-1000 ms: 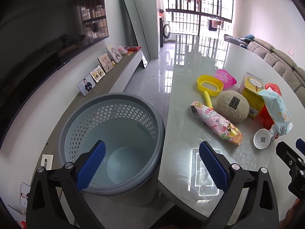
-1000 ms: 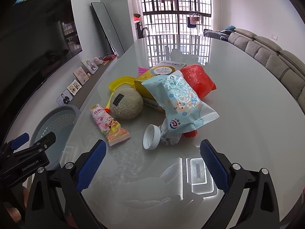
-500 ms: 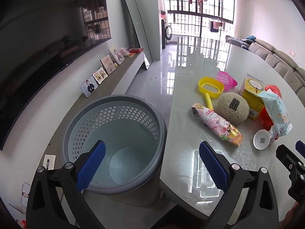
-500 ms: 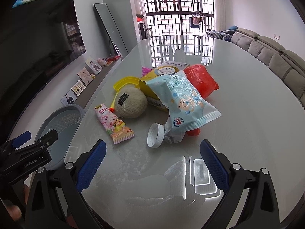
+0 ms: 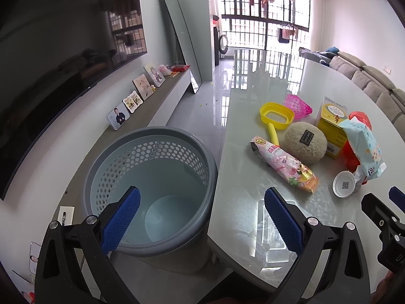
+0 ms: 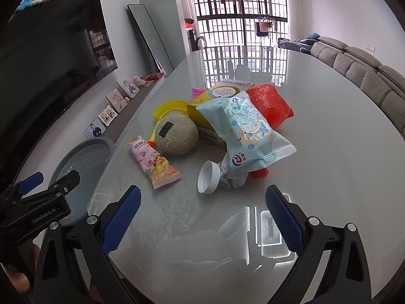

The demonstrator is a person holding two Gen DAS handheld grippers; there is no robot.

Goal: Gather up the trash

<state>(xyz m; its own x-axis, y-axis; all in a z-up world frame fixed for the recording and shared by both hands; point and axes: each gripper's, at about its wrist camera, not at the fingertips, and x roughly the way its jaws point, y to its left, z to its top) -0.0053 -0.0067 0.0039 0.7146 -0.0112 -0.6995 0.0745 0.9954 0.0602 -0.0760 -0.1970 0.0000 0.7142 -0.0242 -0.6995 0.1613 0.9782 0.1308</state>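
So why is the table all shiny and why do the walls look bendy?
Right wrist view: the glossy table mirrors the barred window and a ceiling light. Left wrist view: the same glare; the fisheye lens curves the TV and darkens the corners.

A grey perforated bin (image 5: 152,192) stands empty on the floor, just left of the worktop (image 6: 316,152). On the worktop lie a pink snack wrapper (image 6: 154,163), a white cap (image 6: 208,177) on its side, a pale-blue wipes pack (image 6: 249,136) resting on a red bag (image 6: 269,102), and a yellow box (image 5: 331,129).
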